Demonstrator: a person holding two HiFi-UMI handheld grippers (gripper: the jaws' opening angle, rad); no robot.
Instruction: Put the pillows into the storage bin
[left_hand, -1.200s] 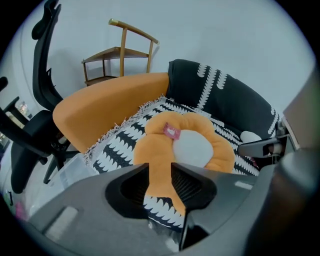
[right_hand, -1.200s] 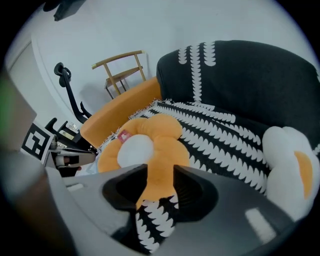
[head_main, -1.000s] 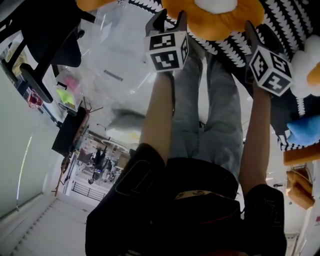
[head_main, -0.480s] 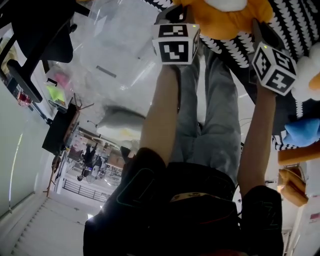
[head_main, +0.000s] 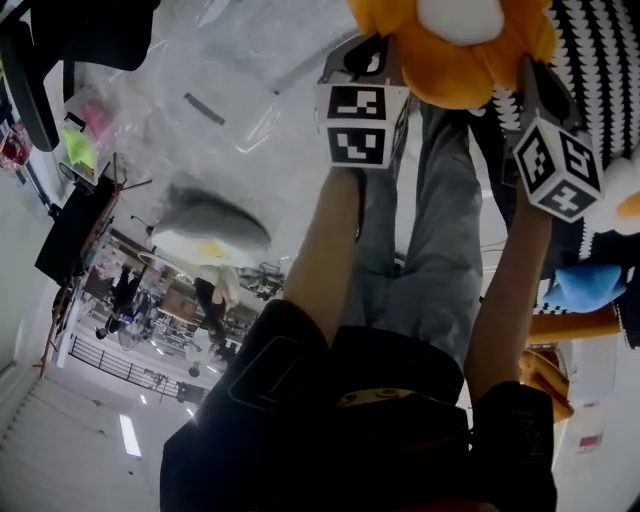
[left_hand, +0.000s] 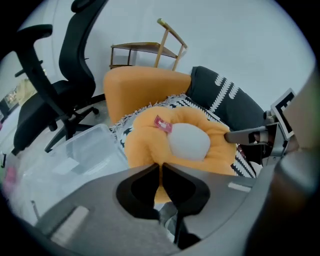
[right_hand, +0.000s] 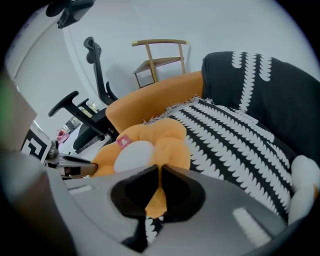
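Note:
An orange flower pillow (head_main: 450, 62) with a white centre hangs between my two grippers. My left gripper (head_main: 372, 50) is shut on its near edge, and the left gripper view shows orange plush (left_hand: 145, 140) pinched between the closed jaws of that gripper (left_hand: 161, 170). My right gripper (head_main: 530, 75) has just been closing and is shut on the opposite petal (right_hand: 167, 145), as its own view of the right gripper (right_hand: 160, 172) shows. The clear plastic storage bin (left_hand: 75, 150) stands left of the pillow, beside the seat.
An orange armchair (left_hand: 145, 85) carries a black-and-white blanket (right_hand: 235, 135). A second white-and-orange flower pillow (right_hand: 302, 187) lies at the blanket's right end, with a blue plush (head_main: 585, 285) nearby. A black office chair (left_hand: 55, 85) and a wooden chair (right_hand: 160, 60) stand behind.
Both grippers have shifted sideways together, and the orange pillow has come with them, showing lower and fuller in the head view. The clear bin has slid toward the picture's top left.

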